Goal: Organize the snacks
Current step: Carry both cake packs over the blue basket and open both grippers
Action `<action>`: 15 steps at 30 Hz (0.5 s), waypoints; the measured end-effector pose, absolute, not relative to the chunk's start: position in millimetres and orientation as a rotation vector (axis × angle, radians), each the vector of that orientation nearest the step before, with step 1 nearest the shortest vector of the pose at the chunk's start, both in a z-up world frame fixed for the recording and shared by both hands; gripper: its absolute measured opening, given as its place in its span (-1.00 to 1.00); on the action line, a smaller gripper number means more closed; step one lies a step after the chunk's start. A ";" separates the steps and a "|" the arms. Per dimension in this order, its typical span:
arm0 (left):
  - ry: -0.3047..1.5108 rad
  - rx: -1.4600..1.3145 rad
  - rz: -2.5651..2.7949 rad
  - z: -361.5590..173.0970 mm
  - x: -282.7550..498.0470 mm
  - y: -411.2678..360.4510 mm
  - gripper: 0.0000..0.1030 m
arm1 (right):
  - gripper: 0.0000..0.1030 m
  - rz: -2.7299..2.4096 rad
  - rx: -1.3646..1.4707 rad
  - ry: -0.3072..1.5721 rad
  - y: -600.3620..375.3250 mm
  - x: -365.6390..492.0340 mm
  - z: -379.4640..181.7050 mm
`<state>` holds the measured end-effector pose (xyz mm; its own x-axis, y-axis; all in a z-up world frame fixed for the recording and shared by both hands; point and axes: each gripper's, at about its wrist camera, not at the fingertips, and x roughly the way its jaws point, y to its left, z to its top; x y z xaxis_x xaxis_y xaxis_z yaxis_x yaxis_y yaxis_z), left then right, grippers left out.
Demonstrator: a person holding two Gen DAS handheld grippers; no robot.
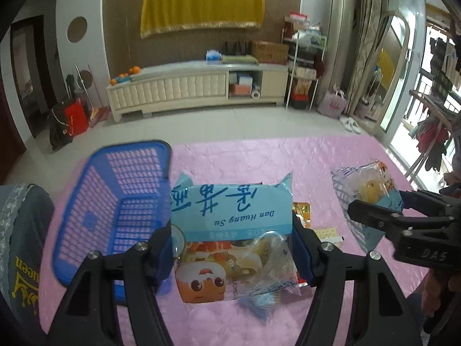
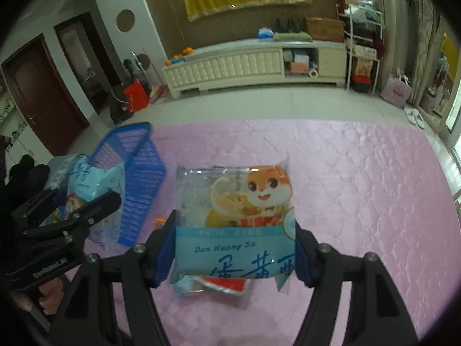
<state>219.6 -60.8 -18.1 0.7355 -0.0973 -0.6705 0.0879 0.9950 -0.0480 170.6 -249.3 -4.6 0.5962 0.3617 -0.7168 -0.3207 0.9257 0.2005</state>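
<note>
Snacks ride in both my grippers: left gripper (image 1: 233, 256) and right gripper (image 2: 233, 256) each pinch a blue-banded clear plastic pastry packet (image 1: 230, 230) (image 2: 234, 222) by its sides, raised over the pink quilted mat (image 2: 360, 187) to clear the blue slatted plastic basket's (image 1: 115, 201) rim.

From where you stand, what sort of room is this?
Most likely a home living room: a long cream TV cabinet along the wall, slippers by the curtains, and a pink quilted cloth where snacks get sorted.
</note>
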 end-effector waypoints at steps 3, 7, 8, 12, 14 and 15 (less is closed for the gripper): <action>0.707 -0.018 -0.106 -4.6 201.4 -42.6 0.26 | 0.40 0.413 0.041 0.812 -232.4 156.8 11.6; 0.678 -0.004 -0.099 5.5 182.5 -16.3 0.27 | 0.40 0.432 0.028 0.795 -211.6 145.0 22.2; 0.673 -0.009 -0.099 8.7 178.1 -8.7 0.27 | 0.40 0.438 0.028 0.794 -207.6 143.6 23.4; 0.659 0.003 -0.079 18.0 166.1 21.6 0.27 | 0.40 0.468 0.029 0.785 -181.9 136.0 29.3; 0.652 0.008 -0.062 21.3 162.0 36.2 0.27 | 0.40 0.484 0.029 0.778 -168.3 136.0 31.8; 0.651 0.005 -0.055 23.0 160.8 45.7 0.27 | 0.40 0.494 0.030 0.776 -160.7 136.8 33.1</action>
